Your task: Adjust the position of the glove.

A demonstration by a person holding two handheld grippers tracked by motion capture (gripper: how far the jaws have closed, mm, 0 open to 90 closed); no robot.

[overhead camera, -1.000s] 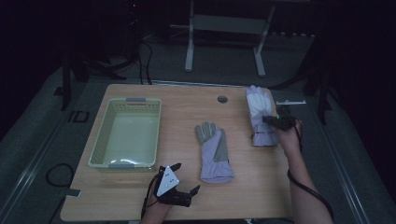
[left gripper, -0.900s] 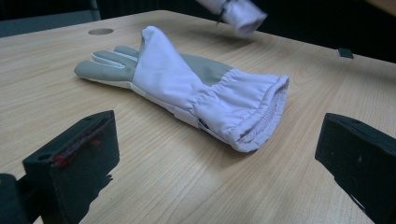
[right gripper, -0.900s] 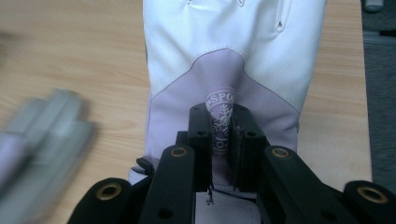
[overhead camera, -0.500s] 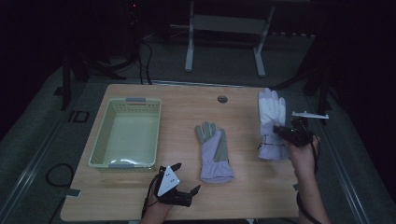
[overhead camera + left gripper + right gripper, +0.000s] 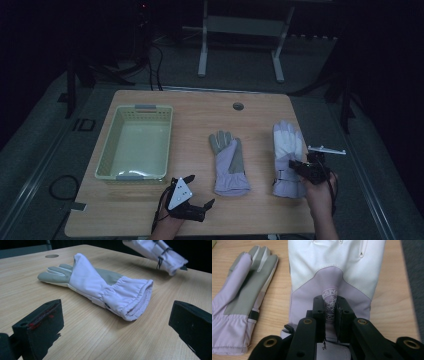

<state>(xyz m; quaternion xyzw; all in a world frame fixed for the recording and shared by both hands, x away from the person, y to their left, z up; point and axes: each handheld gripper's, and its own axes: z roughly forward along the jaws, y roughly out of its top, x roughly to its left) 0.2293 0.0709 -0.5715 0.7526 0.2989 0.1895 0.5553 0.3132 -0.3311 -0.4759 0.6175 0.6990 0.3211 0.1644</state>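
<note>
The right gripper has its fingers closed on a fold of the white-and-lilac glove near the desk's right edge. The left gripper, fingers spread apart and holding nothing, sits by the near edge, facing the grey-palmed glove at mid-desk. 1 green basket stands at the left.

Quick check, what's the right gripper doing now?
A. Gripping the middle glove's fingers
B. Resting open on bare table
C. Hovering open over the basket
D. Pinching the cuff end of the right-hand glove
D: the right gripper has its jaws closed on a fold of the right-hand glove near the cuff.
</note>
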